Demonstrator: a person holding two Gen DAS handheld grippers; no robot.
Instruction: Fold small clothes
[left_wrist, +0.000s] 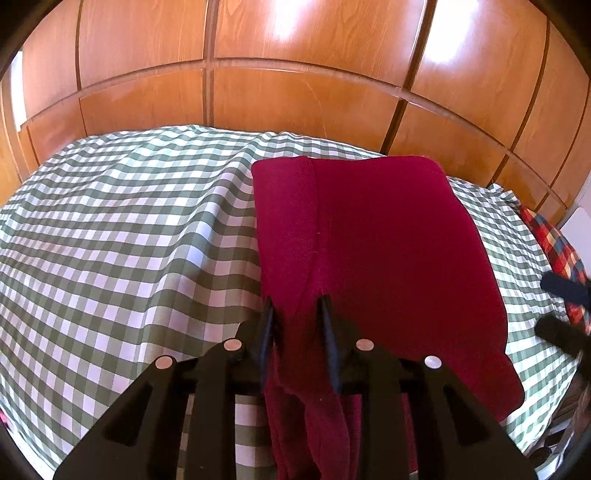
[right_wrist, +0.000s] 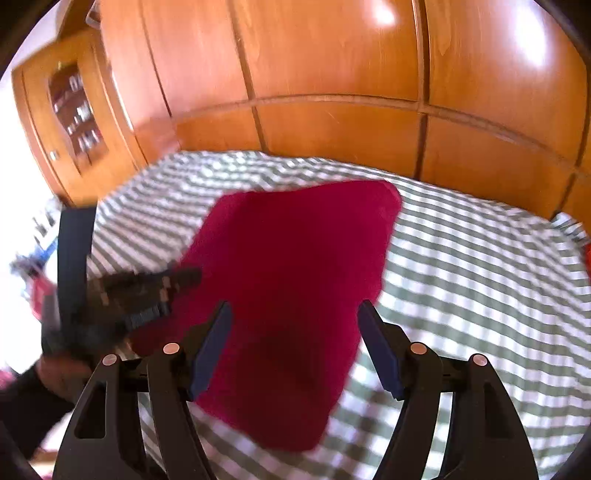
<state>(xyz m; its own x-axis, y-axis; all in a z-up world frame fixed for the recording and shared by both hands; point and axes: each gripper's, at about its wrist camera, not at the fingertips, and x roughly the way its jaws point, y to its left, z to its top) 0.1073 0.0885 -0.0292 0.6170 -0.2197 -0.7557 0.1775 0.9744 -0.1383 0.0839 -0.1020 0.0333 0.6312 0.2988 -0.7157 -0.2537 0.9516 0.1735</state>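
Note:
A dark red garment (left_wrist: 369, 240) lies flat on the green-and-white checked bedspread (left_wrist: 129, 240). My left gripper (left_wrist: 296, 306) is at its near left corner, shut on a bunched fold of the cloth. The fold fills the narrow gap between the pads and hangs in drapes below them. In the right wrist view the same garment (right_wrist: 295, 277) lies under and ahead of my right gripper (right_wrist: 293, 314), which hovers above it open with nothing pinched. The left gripper (right_wrist: 166, 291) shows there as a blur at the garment's left edge. The right gripper (left_wrist: 559, 308) appears at the far right of the left wrist view.
Wooden wardrobe doors (left_wrist: 295, 74) stand right behind the bed. A red, blue and yellow plaid cloth (left_wrist: 554, 236) lies at the bed's right edge. A wooden cabinet with small items (right_wrist: 74, 110) is at the left. A person's hand and dark sleeve (right_wrist: 55, 376) hold the left gripper.

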